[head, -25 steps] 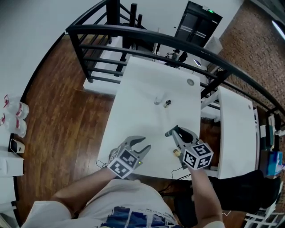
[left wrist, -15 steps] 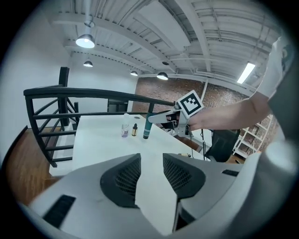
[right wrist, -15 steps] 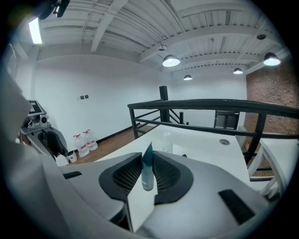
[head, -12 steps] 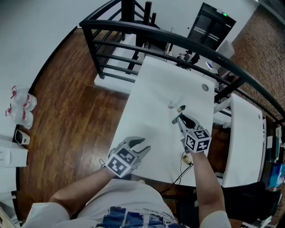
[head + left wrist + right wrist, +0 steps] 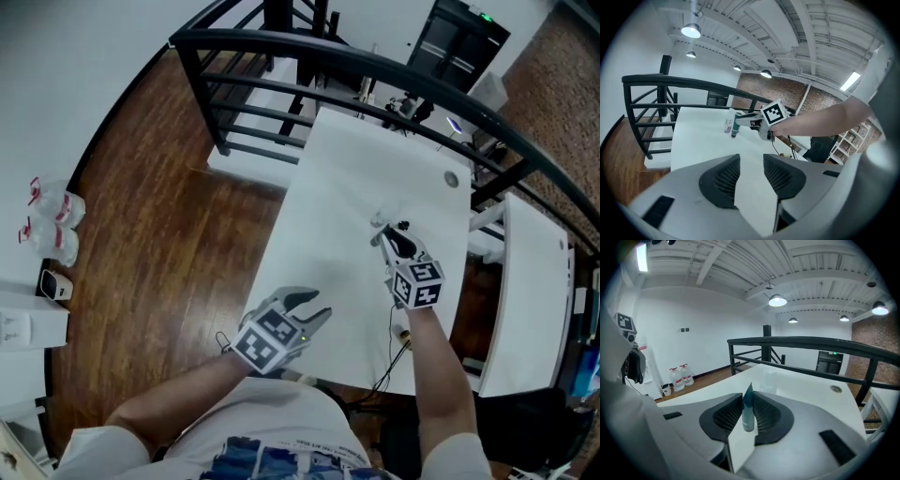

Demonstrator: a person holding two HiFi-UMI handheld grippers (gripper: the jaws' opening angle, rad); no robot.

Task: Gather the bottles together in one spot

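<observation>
The right gripper [image 5: 386, 236] has its fingers shut on a small teal bottle [image 5: 747, 411], just beside the clear bottle [image 5: 728, 123] on the worktop [image 5: 347, 178]. Set it down slowly, standing up, close by. The left gripper [image 5: 312, 302] has its fingers a bit apart, holding nothing

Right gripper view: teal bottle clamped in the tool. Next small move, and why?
Probably set the teal bottle down on the table and open the right tool: its jaws are shut on it, and the left gripper view shows it right beside the clear bottle.
</observation>
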